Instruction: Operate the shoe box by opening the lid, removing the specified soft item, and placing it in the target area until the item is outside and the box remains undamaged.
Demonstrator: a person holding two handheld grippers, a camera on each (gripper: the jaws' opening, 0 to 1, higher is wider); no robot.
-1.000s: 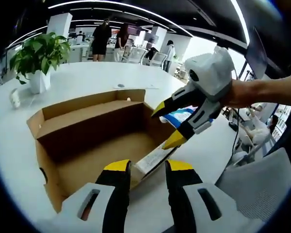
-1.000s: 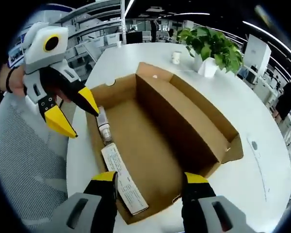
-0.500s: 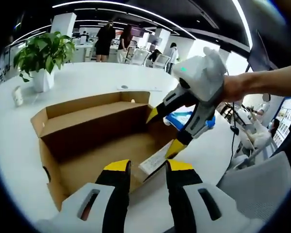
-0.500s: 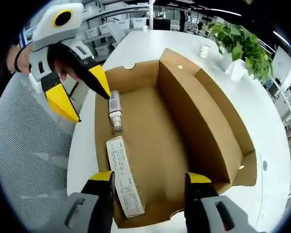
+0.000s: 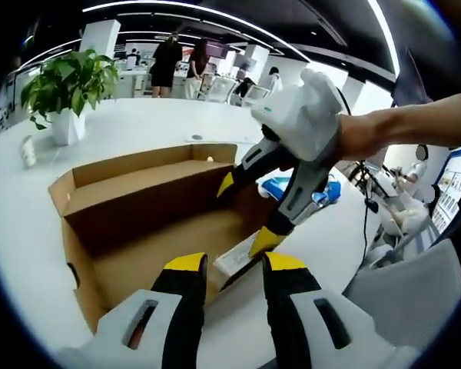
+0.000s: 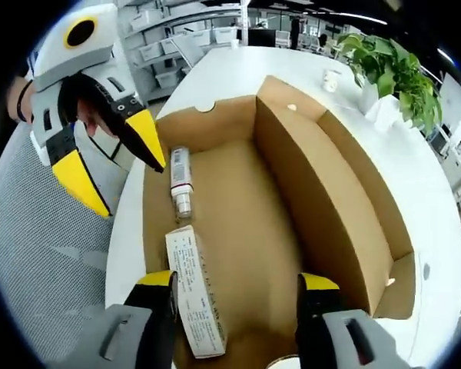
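Box [image 5: 150,223]: an open cardboard box is lying on the white table [image 5: 131,119]; in the right gripper view [image 6: 238,215] its brown floor is facing the camera, with the lid flap standing up along the 3 o'clock side.
Tube [image 6: 181,178]: a small white tube is lying on the box floor against the 9 o'clock wall, pointing toward 12 o'clock. It is still inside the box.
Label [image 6: 194,301]: a long white printed strip is lying just below the tube, toward 6 o'clock; in the left gripper view [image 5: 234,257] it is sitting near the box's 5 o'clock corner.
Left gripper [image 5: 234,265]: its jaws are standing apart with nothing between them, straddling the box's near edge; in the right gripper view [image 6: 115,173] it is coming in from 10 o'clock, its upper tip just beside the tube's top end.
Right gripper [image 6: 234,280]: its jaws are spread wide over the box floor, holding nothing; in the left gripper view [image 5: 246,211] it is reaching in from 2 o'clock, its tips down inside the box near the label.
Plant [image 5: 65,84]: a potted plant is standing on the table at 10 o'clock.
Blue item [image 5: 280,187]: something blue and white is lying on the table behind the right gripper; I cannot tell what it is.
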